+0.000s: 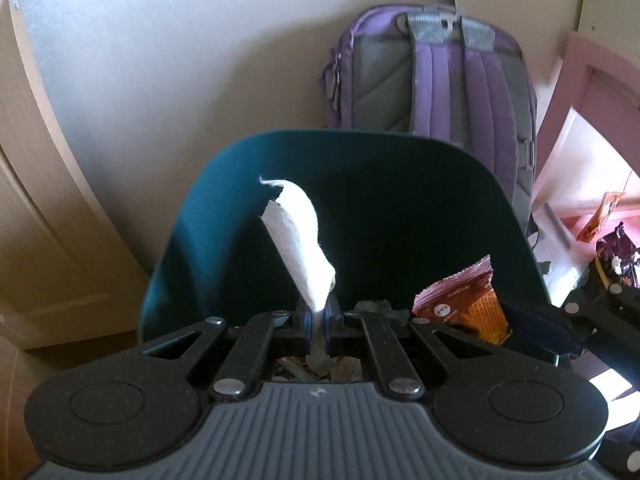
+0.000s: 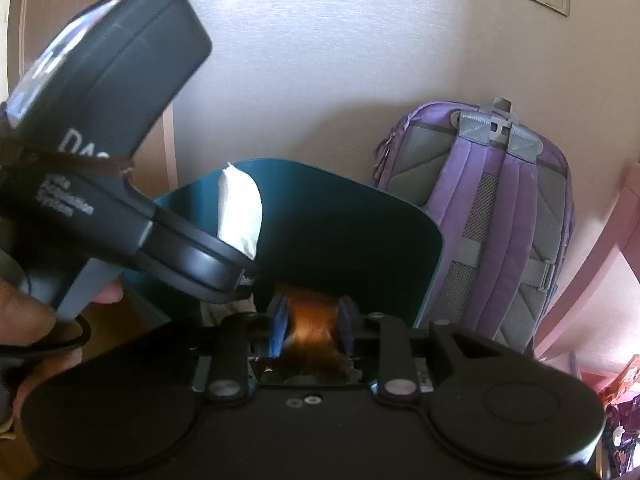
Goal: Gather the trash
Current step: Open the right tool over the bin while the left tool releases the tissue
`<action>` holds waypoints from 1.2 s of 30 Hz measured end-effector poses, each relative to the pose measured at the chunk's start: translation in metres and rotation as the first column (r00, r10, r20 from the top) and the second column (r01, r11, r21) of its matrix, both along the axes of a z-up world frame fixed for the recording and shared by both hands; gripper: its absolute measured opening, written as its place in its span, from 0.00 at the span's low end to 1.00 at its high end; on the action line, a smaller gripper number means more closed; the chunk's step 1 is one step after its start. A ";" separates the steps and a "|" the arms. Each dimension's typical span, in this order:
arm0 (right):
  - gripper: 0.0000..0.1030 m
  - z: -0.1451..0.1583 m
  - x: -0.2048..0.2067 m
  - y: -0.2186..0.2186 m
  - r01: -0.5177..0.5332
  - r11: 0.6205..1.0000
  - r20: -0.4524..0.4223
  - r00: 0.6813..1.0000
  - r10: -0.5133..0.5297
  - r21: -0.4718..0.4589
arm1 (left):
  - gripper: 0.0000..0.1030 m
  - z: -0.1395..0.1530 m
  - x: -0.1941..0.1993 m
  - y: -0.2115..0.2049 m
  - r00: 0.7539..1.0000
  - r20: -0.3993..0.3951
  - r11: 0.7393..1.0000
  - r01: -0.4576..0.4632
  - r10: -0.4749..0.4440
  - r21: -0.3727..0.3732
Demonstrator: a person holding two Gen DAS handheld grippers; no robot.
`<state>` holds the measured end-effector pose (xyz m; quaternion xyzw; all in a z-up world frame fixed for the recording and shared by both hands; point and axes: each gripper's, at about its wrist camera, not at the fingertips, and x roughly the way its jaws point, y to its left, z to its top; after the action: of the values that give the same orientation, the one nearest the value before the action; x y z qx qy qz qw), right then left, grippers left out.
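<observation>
A dark teal trash bin [image 1: 360, 168] stands open below both grippers; it also shows in the right wrist view [image 2: 360, 224]. My left gripper [image 1: 317, 326] is shut on a white tissue [image 1: 298, 236], which sticks up over the bin's mouth. The tissue also shows in the right wrist view [image 2: 240, 212], above the left gripper's body. My right gripper [image 2: 314, 326] is shut on an orange snack wrapper [image 2: 312, 322] over the bin. The wrapper also shows in the left wrist view [image 1: 464, 300]. Crumpled trash lies inside the bin.
A purple and grey backpack [image 1: 436, 68] leans on the wall behind the bin, also seen in the right wrist view [image 2: 500, 216]. A pink frame [image 1: 580, 92] stands at the right, with more wrappers [image 1: 616, 256] beside it. A wooden door [image 1: 36, 216] is at the left.
</observation>
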<state>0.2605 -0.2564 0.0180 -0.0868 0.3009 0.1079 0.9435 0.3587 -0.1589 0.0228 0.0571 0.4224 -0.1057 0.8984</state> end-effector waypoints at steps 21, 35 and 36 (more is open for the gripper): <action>0.50 0.029 -0.026 -0.011 0.026 0.998 0.022 0.999 -0.028 0.049 | 0.68 0.022 -0.026 0.029 0.997 0.063 0.997 -0.047 0.051 -0.063; 0.53 0.060 -0.100 -0.012 0.004 0.999 0.096 0.995 -0.009 0.052 | 0.75 0.068 -0.098 0.048 0.987 0.150 0.997 -0.058 0.064 -0.046; 0.54 0.060 -0.104 -0.013 -0.001 0.998 0.093 0.996 -0.004 0.055 | 0.75 0.069 -0.104 0.049 0.986 0.156 0.997 -0.058 0.064 -0.041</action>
<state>0.1568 -0.2689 0.0779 -0.0657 0.2534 0.1114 0.9587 0.2547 -0.1098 0.0921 0.0360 0.3497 -0.0810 0.9327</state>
